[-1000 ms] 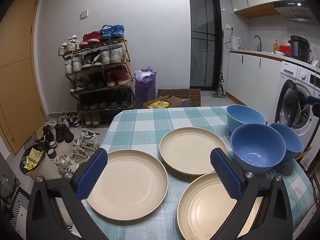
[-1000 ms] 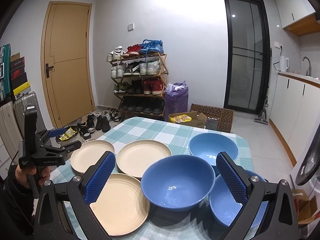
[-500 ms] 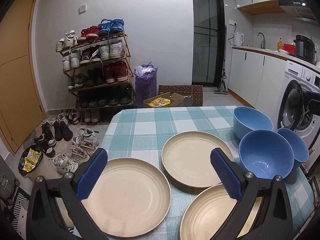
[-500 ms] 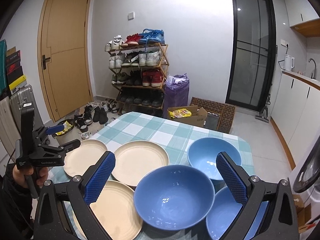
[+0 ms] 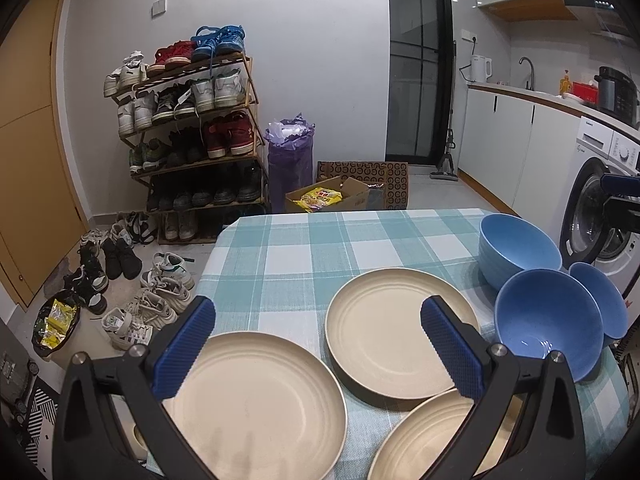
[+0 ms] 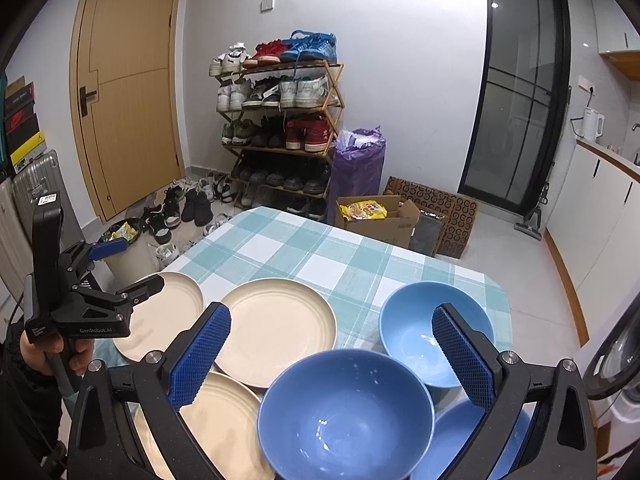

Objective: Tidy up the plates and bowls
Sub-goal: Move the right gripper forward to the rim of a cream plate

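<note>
On the checked desk (image 5: 304, 248) your three plates (image 5: 400, 332) and three bowls (image 6: 346, 412) lie unstacked, so everything remains, with left tool (image 5: 316, 344) and right tool (image 6: 330, 354) wide open, empty.

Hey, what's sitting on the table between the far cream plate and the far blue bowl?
Nothing. In the right wrist view, only bare checked tablecloth separates the far cream plate from the far blue bowl.
</note>
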Action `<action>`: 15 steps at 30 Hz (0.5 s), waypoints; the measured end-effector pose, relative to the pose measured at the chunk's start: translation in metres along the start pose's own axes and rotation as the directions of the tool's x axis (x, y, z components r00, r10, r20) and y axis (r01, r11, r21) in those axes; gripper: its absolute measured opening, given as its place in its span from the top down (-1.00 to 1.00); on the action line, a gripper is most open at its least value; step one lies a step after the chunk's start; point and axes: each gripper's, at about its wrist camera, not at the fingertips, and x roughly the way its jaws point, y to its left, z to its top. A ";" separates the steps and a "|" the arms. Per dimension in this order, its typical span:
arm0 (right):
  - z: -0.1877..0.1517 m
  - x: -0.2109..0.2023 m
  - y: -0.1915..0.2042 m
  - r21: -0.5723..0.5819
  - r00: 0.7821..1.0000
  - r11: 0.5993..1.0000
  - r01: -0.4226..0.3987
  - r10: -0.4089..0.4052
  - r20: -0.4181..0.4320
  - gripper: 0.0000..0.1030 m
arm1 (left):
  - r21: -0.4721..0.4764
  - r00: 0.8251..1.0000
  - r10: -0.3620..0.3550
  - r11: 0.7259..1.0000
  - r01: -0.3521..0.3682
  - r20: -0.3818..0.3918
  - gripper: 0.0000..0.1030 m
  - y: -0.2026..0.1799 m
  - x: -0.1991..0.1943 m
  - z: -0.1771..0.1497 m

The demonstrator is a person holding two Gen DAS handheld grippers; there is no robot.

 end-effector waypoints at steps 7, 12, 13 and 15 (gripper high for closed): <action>0.013 0.037 -0.004 0.012 0.998 1.000 -0.008 0.008 -0.065 -0.99 | 0.004 1.000 0.007 1.000 -0.007 -0.030 -1.00 0.000 0.022 0.004; 0.015 0.063 -0.003 0.008 0.994 1.000 -0.019 0.020 -0.109 -0.99 | -0.002 0.998 0.005 1.000 -0.005 -0.068 -1.00 0.001 0.038 0.003; 0.016 0.068 -0.003 0.010 0.993 1.000 -0.024 0.025 -0.119 -0.99 | -0.001 0.997 0.004 1.000 -0.005 -0.074 -1.00 0.001 0.041 0.002; 0.016 0.079 -0.003 0.013 0.990 0.999 -0.034 0.036 -0.139 -0.99 | 0.000 0.996 0.004 1.000 -0.004 -0.091 -1.00 0.001 0.047 0.000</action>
